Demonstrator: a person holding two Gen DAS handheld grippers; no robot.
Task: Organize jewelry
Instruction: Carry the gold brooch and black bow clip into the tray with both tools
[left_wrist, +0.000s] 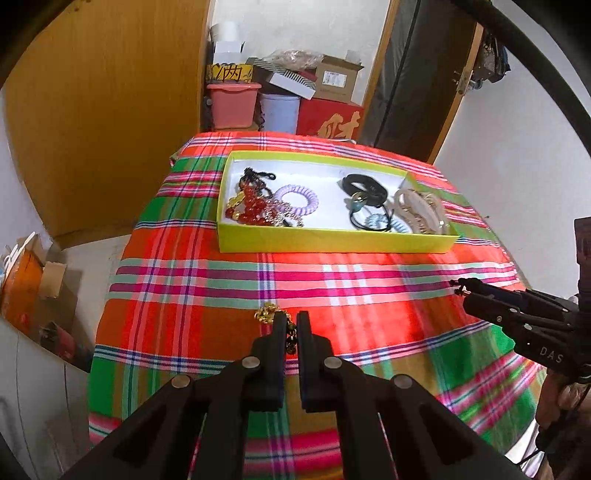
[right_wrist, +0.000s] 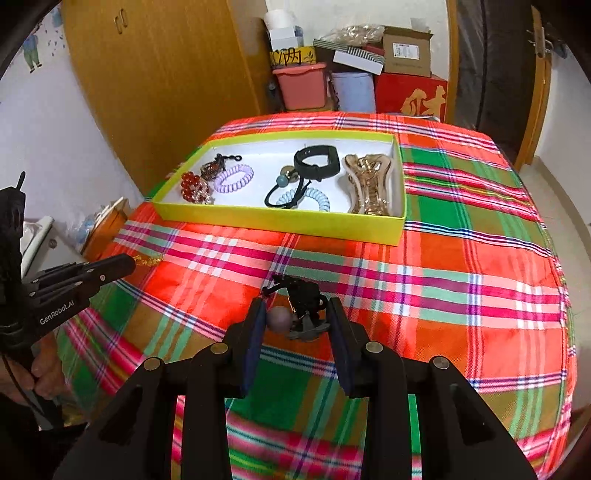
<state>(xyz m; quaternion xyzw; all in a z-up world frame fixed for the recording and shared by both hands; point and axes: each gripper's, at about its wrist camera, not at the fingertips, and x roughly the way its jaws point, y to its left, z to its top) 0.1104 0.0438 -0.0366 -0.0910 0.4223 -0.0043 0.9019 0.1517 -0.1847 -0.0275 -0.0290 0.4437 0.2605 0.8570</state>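
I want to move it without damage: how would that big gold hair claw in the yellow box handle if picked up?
The gold hair claw looks rigid, so it should keep its shape. Its glossy curved surface may slip between fingers. Its open prongs could snag neighbours in the yellow box.

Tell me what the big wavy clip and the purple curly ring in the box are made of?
The big hair clip looks like glossy plastic, beige-gold, though it could be metal. The purple ring looks like springy plastic coil, smooth and ridged like a phone cord.
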